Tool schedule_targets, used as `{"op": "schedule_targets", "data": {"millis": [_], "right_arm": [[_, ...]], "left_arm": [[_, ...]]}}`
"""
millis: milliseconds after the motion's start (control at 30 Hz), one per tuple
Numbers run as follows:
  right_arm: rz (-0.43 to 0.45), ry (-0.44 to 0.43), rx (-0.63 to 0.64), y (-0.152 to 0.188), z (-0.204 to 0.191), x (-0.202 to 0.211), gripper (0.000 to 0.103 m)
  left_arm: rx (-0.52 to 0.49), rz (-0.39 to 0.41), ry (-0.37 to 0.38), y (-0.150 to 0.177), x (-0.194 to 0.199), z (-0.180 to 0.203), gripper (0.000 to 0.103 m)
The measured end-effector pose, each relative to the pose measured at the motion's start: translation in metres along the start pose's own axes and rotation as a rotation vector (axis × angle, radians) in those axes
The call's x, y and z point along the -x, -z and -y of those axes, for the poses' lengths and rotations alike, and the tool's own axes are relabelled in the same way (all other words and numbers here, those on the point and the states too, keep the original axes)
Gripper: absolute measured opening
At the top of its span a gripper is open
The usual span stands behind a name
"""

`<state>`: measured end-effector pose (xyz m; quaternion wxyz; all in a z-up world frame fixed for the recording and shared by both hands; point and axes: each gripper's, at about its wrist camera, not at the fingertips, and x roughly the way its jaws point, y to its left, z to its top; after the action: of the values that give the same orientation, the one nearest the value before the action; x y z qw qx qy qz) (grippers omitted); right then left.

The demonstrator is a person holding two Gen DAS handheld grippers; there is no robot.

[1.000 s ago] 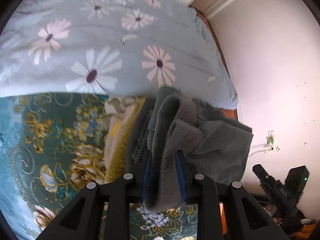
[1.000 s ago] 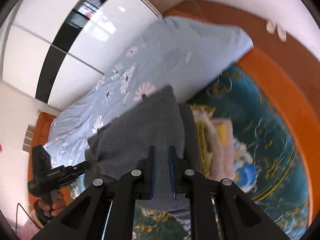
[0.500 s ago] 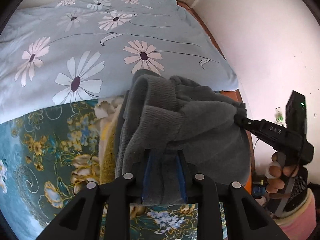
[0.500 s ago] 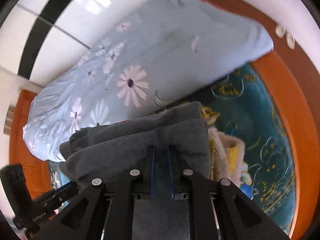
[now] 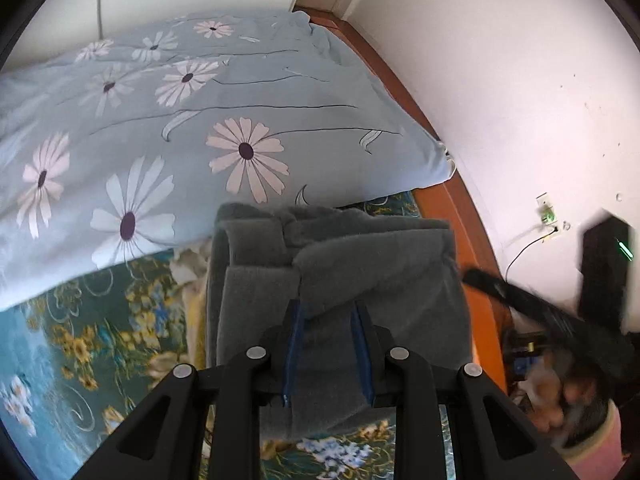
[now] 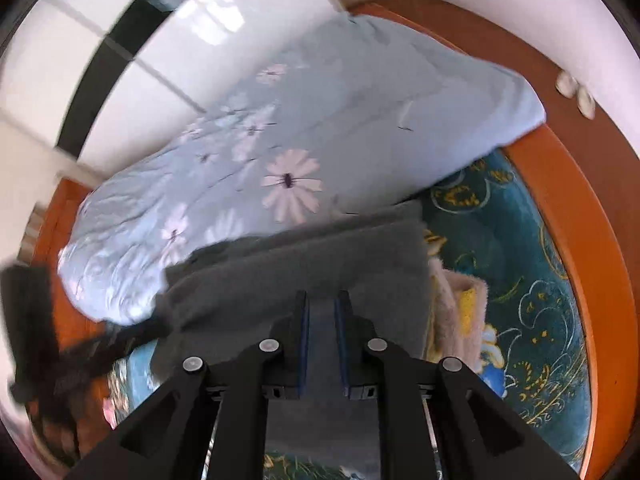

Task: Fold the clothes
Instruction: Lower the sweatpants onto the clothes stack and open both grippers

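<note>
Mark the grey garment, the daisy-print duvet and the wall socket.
grey garment (image 5: 340, 264), left wrist view, folded top layer ahead of the claw.
daisy-print duvet (image 5: 246, 151), left wrist view, centre of a daisy.
wall socket (image 5: 546, 211), left wrist view, its plate.

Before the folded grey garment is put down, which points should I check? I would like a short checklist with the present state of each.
1. Left gripper shut on the grey garment: ok.
2. Right gripper shut on the same garment: ok.
3. Garment stays folded in layers, no loose part hanging: cannot tell, its lower edge is hidden.
4. Pink and yellow folded clothes lie beside it on the teal bedspread: ok.
5. Blue floral duvet lies behind, apart from the grippers: ok.
</note>
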<state>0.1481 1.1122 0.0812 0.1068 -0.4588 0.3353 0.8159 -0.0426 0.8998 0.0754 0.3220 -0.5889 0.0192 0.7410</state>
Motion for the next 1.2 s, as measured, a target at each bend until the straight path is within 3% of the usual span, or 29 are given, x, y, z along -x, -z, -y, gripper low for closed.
{"op": "schedule_targets", "data": {"millis": [133, 200, 300, 467, 600, 867, 1033, 1200], "right_arm": [[-0.017, 0.035, 0.051, 0.030, -0.006, 0.003, 0.012], [-0.061, 0.049, 0.027, 0.048, 0.002, -0.009, 0.012], [-0.090, 0.020, -0.039, 0.066, 0.013, -0.024, 0.012], [-0.077, 0.012, -0.095, 0.073, 0.017, -0.036, 0.012], [-0.084, 0.055, -0.077, 0.070, 0.010, -0.043, 0.012], [-0.028, 0.076, -0.020, 0.091, -0.017, 0.002, 0.013], [-0.119, 0.063, -0.003, 0.126, -0.040, -0.014, 0.013], [-0.186, 0.072, 0.034, 0.148, -0.064, -0.033, 0.014]], "left_arm": [[0.119, -0.028, 0.014, -0.006, -0.020, -0.030, 0.027], [0.204, -0.034, 0.038, -0.005, -0.028, -0.049, 0.027], [0.239, -0.066, 0.041, 0.001, -0.040, -0.059, 0.027], [0.205, -0.085, 0.000, 0.007, -0.047, -0.057, 0.027], [0.214, -0.095, 0.004, 0.006, -0.042, -0.055, 0.027], [0.141, -0.022, -0.006, 0.044, 0.005, -0.039, 0.028], [0.160, -0.034, -0.026, 0.078, 0.016, -0.045, 0.030], [0.167, -0.062, -0.064, 0.104, 0.022, -0.049, 0.043]]}}
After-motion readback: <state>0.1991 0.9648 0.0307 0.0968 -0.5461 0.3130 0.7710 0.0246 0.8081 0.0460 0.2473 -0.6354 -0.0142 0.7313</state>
